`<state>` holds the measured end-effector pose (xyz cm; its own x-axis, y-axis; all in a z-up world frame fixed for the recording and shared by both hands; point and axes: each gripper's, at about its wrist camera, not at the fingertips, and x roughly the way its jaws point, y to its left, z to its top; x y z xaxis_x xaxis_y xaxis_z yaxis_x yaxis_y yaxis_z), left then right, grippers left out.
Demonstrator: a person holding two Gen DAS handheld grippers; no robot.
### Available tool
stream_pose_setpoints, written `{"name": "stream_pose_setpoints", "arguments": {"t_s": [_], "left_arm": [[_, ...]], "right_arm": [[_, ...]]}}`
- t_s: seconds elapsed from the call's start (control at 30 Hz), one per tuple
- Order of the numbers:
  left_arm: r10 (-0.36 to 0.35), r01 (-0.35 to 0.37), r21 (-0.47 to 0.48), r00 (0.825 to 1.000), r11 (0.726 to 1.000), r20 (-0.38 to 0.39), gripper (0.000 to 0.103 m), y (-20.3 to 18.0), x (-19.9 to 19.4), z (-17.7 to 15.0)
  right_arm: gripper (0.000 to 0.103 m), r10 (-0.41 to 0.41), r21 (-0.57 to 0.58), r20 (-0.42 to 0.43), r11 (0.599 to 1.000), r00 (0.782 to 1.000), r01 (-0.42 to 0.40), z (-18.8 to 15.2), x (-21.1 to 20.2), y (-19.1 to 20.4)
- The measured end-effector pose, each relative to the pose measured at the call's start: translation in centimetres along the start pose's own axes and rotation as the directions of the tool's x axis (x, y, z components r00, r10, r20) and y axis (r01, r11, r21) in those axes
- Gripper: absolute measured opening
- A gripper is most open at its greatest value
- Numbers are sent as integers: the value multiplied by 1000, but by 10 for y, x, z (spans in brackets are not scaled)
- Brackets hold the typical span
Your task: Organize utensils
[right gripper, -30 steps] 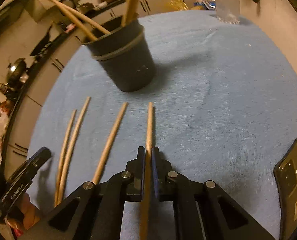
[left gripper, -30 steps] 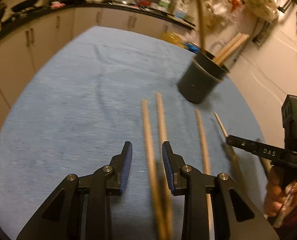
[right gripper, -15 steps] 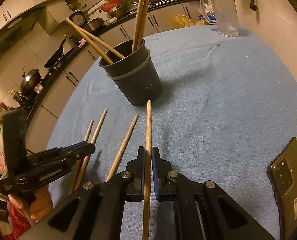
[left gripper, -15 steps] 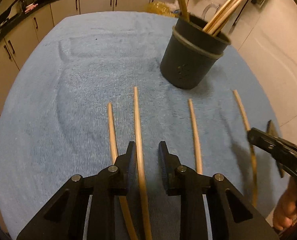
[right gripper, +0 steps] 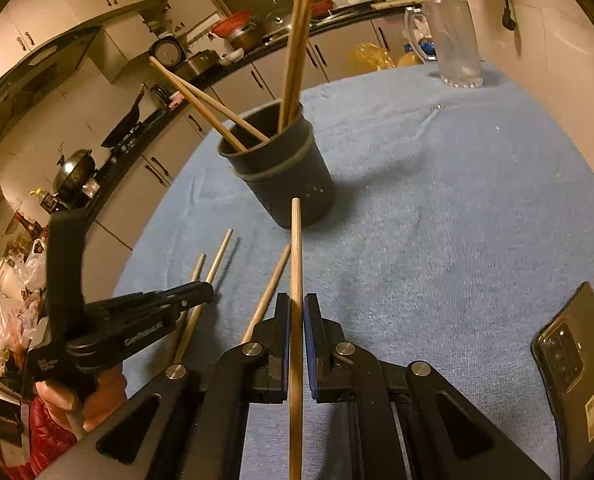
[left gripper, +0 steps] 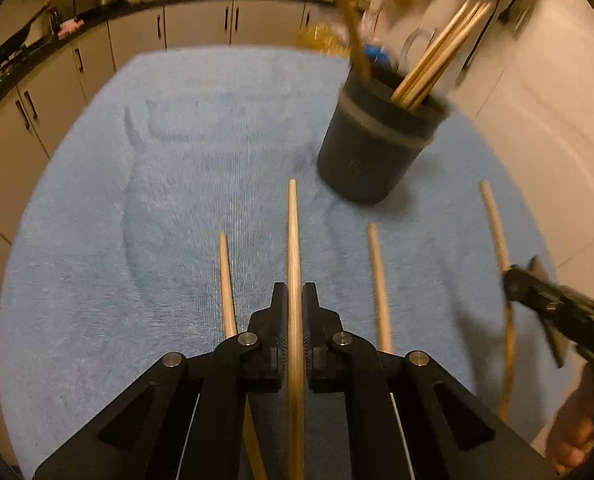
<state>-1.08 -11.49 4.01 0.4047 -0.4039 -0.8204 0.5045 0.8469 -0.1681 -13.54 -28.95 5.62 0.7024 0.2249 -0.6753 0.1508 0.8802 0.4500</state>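
My left gripper (left gripper: 295,300) is shut on a wooden chopstick (left gripper: 293,240) that points toward the dark utensil cup (left gripper: 373,152). Two more chopsticks lie on the blue cloth either side of it, one to the left (left gripper: 226,280) and one to the right (left gripper: 379,284). My right gripper (right gripper: 296,308) is shut on another chopstick (right gripper: 296,248), lifted above the cloth and aimed at the cup (right gripper: 285,176), which holds several chopsticks (right gripper: 295,52). The right gripper also shows at the right edge of the left wrist view (left gripper: 515,280).
A blue towel (right gripper: 437,220) covers the table. A black phone (right gripper: 573,364) lies at the right, near the table's edge. A clear glass jug (right gripper: 455,44) stands at the far end. Kitchen cabinets and a counter (left gripper: 137,36) run behind.
My left gripper has moved over a chopstick and closed on it. My right gripper has raised its chopstick higher above the cloth.
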Motion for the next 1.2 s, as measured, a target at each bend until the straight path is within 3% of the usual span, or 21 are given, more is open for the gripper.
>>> {"name": "stream_pose_setpoints", "arguments": {"t_s": [0.23, 0.4, 0.67, 1.2], "left_arm": [[-43, 48, -20, 982, 999, 186, 7, 1, -71, -6], [-64, 71, -16, 964, 997, 259, 7, -2, -102, -12], [-63, 64, 6, 954, 998, 294, 7, -7, -117, -15], [-71, 76, -4, 946, 997, 316, 7, -5, -121, -14]], "right_arm": [[8, 44, -53, 107, 998, 993, -39, 0, -26, 24], [8, 61, -87, 178, 995, 982, -46, 0, -43, 37], [8, 62, -98, 231, 994, 971, -40, 1, -58, 46], [8, 56, -110, 253, 993, 966, -29, 3, -63, 50]]}}
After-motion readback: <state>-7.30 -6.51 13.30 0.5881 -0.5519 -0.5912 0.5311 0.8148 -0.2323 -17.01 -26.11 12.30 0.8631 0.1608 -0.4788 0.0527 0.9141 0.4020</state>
